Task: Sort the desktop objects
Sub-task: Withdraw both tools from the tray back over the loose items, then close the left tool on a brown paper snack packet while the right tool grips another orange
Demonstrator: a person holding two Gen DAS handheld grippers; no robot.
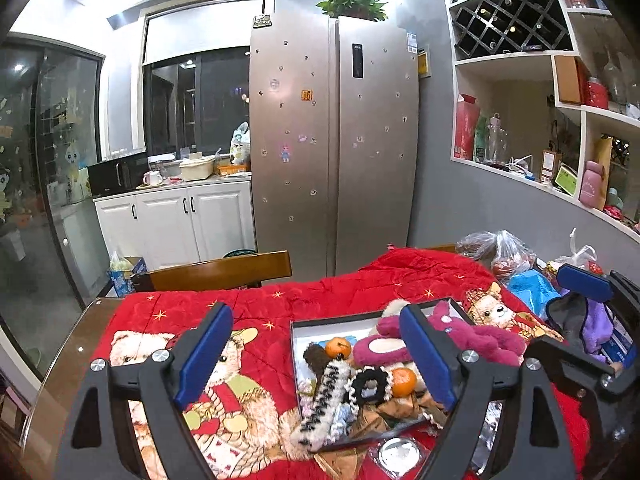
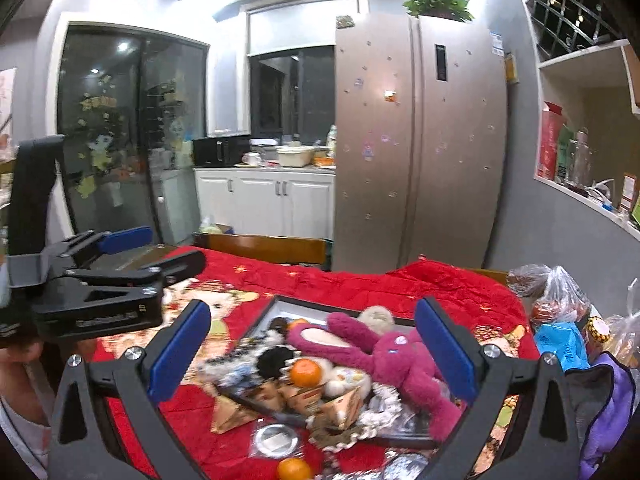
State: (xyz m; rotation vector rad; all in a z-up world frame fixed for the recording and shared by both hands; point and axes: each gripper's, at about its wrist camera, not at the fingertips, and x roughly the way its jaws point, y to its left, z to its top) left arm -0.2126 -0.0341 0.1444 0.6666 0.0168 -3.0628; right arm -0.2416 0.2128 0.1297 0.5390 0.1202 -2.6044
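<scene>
— Well, both grippers spread wide, nothing between the pads. Left gripper [image 1: 316, 356] above the red cloth [image 1: 256, 300], right gripper [image 2: 316, 348] looking down over the tray [image 2: 280, 302].

— And the pile?

— Heaped in the tray, spilling past its near rim. Pink plush [image 2: 384, 354] sprawled from 12 toward 4 o'clock of the right gripper's gap, reaching its right-hand pad but not clearly touching. Tangerine [image 2: 306, 373] dead centre in that gap, low down. Another tangerine [image 2: 294, 469] outside the tray at 6 o'clock, on the cloth.

— From the left side?

— Tray at 3 o'clock of the left gripper's centre, partly behind its right finger [image 1: 424, 350]. Black scrunchie [image 1: 368, 385] and striped band [image 1: 324, 400] just inside that finger.

— Handling?

— Plush likely light, soft, squashy: best pinched across the body or a leg, not an ear tip. Tangerines probably firm-skinned yet bruisable and prone to roll: gentle squeeze across the middle. Scrunchies limp, light, apt to snag neighbours: pinch one loop and lift clear. Brown cartons [image 2: 316, 396] probably light, crushable at the corners.

— Risks?

— Heap tangled, so dragging one piece could tip others off the rim. Motion blur in the right view, so fine contact unreadable.
</scene>
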